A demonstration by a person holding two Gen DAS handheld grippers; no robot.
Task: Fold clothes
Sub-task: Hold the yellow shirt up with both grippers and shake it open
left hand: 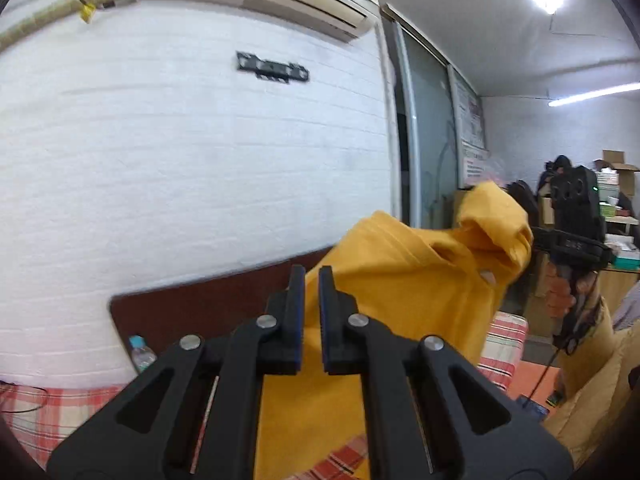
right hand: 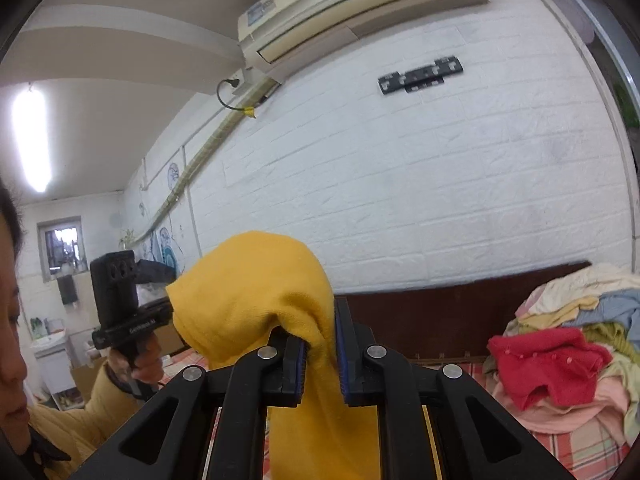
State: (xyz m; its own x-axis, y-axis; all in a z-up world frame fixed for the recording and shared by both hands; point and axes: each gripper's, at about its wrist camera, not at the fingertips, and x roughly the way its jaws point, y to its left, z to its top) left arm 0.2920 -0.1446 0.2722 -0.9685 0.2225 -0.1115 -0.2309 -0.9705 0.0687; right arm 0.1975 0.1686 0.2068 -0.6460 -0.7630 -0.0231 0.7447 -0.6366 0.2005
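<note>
A checked bed (left hand: 502,344) lies below a white brick wall (left hand: 180,168). The yellow garment (left hand: 400,280) hangs lifted above the bed. The right tongs (right hand: 320,344) pinch its bunched top; the left tongs (left hand: 311,280) stand nearly closed, gripping nothing visible. A clothes pile (right hand: 560,352) sits on the bed.

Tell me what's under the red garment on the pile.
Under the red garment lie pink cloth and, lower, the plaid sheet. Yellow-green and blue clothes sit behind it. Anything directly beneath it is covered.
</note>
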